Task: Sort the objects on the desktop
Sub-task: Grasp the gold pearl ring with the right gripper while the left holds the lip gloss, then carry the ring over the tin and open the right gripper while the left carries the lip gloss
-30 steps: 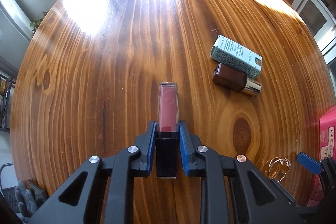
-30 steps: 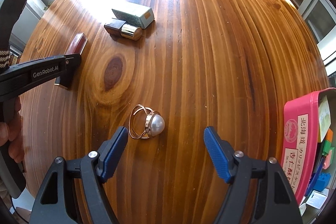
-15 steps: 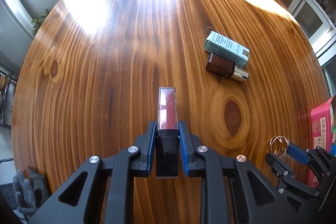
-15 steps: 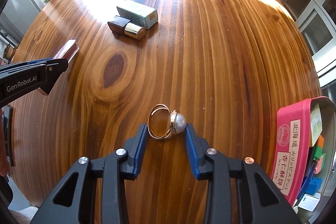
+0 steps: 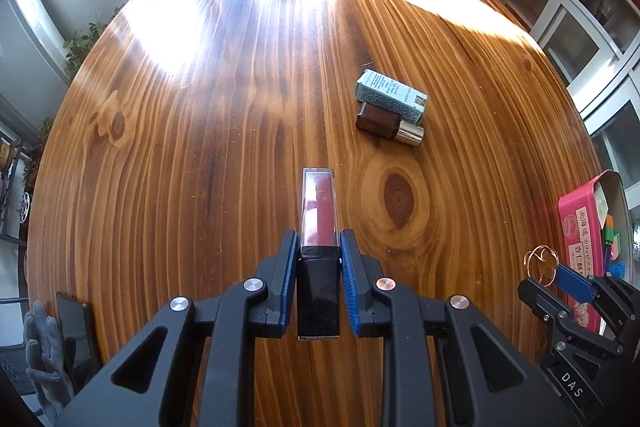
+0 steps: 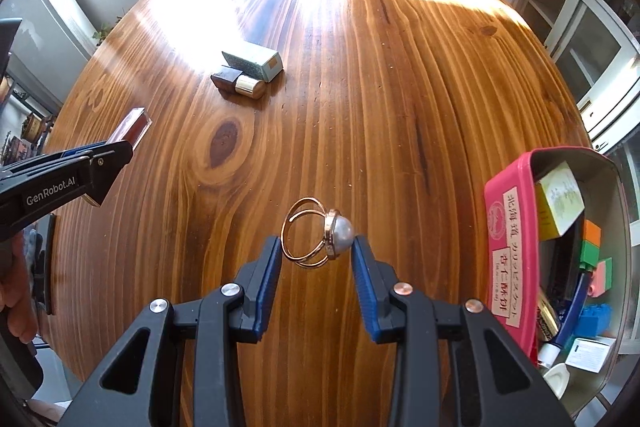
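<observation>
Left gripper (image 5: 319, 269): blue pads clamped on the black cap of a lip gloss tube (image 5: 318, 215); the clear red-filled end sticks out forward past the fingertips, held above the round wooden table (image 5: 224, 131). Right wrist view confirms it: the tube (image 6: 130, 127) pokes out of the left gripper's fingers at the left edge.

Right gripper (image 6: 316, 259): pads closed in on a gold pearl ring (image 6: 318, 233). Left pad touches the band; the pearl sits against the right pad. The ring is between the fingertips and looks lifted off the table, though table contact can't be ruled out from this angle. In the left wrist view the same ring (image 5: 541, 264) sits at the tip of the right gripper (image 5: 560, 277).

Landmark is the dark wood knot (image 6: 224, 143) in the table:
- Teal carton (image 6: 254, 63) beyond the knot, lying flat.
- Brown bottle with gold cap (image 6: 239, 85) beyond the knot, lying on its side, touching the carton's near face.
- Pink tin (image 6: 508, 247) well to the right of the knot, at the table edge, open side facing right. Holds toy bricks (orange, green, pink, blue), a pen, paper cards and small boxes.

A dark phone (image 5: 74, 323) lies at the table's near-left edge, well left of the knot.
</observation>
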Demonstrator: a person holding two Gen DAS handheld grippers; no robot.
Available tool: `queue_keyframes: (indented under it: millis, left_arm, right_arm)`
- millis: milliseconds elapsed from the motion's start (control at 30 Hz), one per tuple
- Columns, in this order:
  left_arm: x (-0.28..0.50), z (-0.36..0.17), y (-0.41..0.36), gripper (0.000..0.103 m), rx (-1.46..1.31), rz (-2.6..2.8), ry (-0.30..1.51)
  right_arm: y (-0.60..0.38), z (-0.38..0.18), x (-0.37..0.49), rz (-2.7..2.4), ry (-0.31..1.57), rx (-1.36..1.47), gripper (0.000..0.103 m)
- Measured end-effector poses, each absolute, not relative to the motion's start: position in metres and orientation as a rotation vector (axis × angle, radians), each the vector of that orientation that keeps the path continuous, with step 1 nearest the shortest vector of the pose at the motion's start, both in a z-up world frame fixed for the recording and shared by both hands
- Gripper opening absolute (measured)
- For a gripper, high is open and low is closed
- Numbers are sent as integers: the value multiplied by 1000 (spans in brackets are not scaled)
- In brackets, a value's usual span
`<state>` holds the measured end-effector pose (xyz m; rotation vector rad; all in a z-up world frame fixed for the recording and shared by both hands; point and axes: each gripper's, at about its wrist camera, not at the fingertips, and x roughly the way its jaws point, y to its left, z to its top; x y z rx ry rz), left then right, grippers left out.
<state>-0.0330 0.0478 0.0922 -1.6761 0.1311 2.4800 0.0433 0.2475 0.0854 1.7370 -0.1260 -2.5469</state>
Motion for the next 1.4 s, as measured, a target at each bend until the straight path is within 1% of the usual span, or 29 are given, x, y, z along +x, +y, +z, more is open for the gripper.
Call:
queue_keyframes:
  millis: [200,267,600,933,1100,1400]
  left_arm:
    - [-22,101,78,23,-1631,2474,155]
    - [-16,105,87,23,-1615,2467,165]
    - [11,121,152,23,-1517,2401,242]
    - [43,137,241,23,-1366,2271,337]
    - [61,139,283,23,-1340,2158,361]
    - [83,144,332,23,-1256,2065,450]
  right_arm:
    - [271,106,76,-2604,-170,1700,40]
    - [274,113,68,-2625,-186,1691,40]
    - [324,124,95,-2728,-284,1672,40]
    - [389,127,123,-2848,-383,1676,40]
    - [414,123,141,-2875,-438,1702,40]
    - [442,116,153,-2909,-529,1707,40]
